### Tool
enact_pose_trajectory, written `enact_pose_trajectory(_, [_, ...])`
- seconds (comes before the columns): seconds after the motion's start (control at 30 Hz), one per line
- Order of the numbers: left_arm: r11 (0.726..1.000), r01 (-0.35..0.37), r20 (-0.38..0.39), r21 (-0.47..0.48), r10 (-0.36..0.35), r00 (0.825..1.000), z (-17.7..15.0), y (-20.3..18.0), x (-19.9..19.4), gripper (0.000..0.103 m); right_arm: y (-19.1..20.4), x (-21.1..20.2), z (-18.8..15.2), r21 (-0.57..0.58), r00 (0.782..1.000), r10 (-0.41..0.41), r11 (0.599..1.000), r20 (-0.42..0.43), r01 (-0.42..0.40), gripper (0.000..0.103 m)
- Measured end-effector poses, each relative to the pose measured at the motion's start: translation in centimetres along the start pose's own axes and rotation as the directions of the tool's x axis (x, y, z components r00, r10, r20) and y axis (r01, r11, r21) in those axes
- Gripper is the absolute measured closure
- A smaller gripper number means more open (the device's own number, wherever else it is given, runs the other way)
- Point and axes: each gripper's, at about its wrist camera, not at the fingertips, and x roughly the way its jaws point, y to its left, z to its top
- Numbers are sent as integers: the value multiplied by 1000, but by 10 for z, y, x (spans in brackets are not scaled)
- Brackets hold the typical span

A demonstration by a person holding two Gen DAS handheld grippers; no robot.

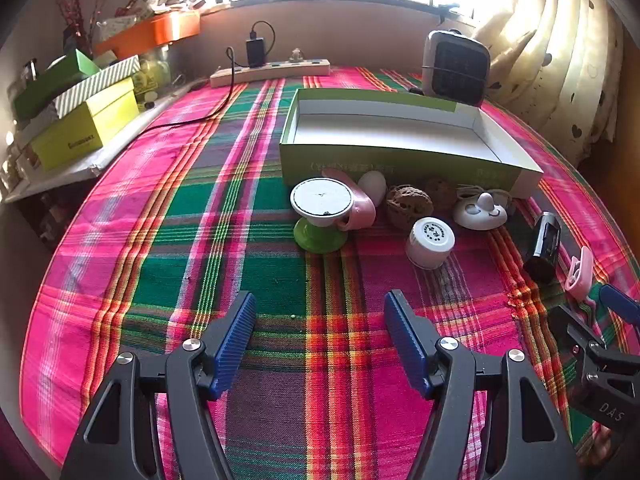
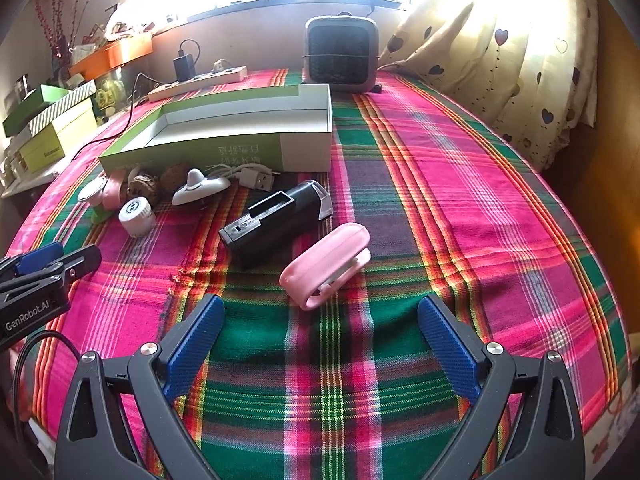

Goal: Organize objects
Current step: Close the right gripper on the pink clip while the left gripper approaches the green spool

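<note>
Left wrist view: the left gripper point(image 1: 320, 344) is held over bare plaid cloth point(image 1: 160, 240) on the counter, its blue pads spread wide with nothing between them.
Right wrist view: the right gripper point(image 2: 320, 348) is likewise spread wide and empty, tilted down toward the counter.
Box: an open green-and-white box point(image 1: 400, 160) is seen at the far middle of the counter; its inside appears empty.
Loose things by the box: a white-topped green stand point(image 1: 320, 216), a pink piece point(image 1: 360, 212) touching it, a white egg point(image 1: 373, 186), two brown lumpy balls point(image 1: 409, 204), a white jar point(image 1: 429, 242) and a white knobbed gadget point(image 1: 482, 210) are gathered just in front of the box wall.
Cable: a white USB cable point(image 2: 252, 176) is lying against the box.
Nearer things: a black case point(image 2: 272, 220) and a pink clip point(image 2: 326, 264) are lying apart from the cluster; the clip is the closest thing to the right gripper, just beyond its pads.
Background: a power strip point(image 1: 272, 70), a small heater point(image 1: 456, 66) and stacked boxes point(image 1: 80, 120) are left at the counter's edges.
Step in hand: nothing appears to be packed yet; the work is judged to be at its start, with a first pick being lined up.
Next move: the right gripper would need to be brought forward around the pink clip and closed across its narrow sides, then carried over the box wall.
</note>
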Motion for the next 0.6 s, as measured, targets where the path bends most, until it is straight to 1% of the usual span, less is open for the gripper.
enact_pose_trajectory(0.2, [1000,3,-9,5,-3,1000,4,0,2,37,0,0,1,0,1000,2,1000,-2,-2,6])
enact_pose_trajectory(0.4, [1000,17,-22,12,-17,1000,9,3,6,37,-6,3,8,27,1000,11,1000,-12,-11,6])
enact_pose_trajectory(0.53, [999,30,-29,16,-30,999,12,5,7,37,-10,6,13,40,1000,8,999,-20,-7,9])
enact_pose_trajectory(0.6, [999,41,-32,10,-41,999,15,8,9,38,-13,6,15,50,1000,9,999,-20,-8,13])
